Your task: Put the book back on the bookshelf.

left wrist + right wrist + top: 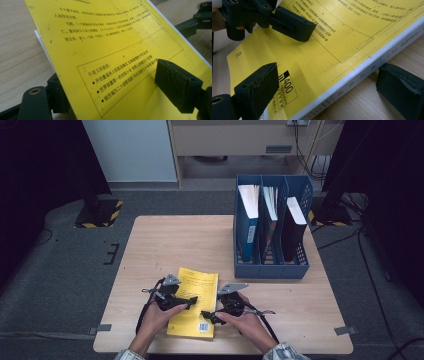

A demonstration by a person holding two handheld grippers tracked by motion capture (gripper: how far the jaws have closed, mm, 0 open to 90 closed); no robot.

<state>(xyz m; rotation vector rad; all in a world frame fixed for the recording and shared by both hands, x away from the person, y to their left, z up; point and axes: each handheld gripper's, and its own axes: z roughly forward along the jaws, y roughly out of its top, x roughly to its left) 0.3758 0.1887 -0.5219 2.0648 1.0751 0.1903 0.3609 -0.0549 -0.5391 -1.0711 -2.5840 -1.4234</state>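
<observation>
A yellow paperback book lies flat on the wooden table near its front edge, back cover up with a barcode toward me. My left gripper reaches in from the book's left. Its jaws stand open: one pad hovers over the cover and the other sits beside the book's edge. My right gripper is at the book's right front corner, also open. It straddles the white spine, one jaw over the cover and one over the table. The left gripper's upper jaw rests low on the cover in the right gripper view.
A blue three-slot file holder stands at the back right of the table, with a book upright in each slot. The person's two hands come in from the front edge. Black stands and cables lie on the floor around the table.
</observation>
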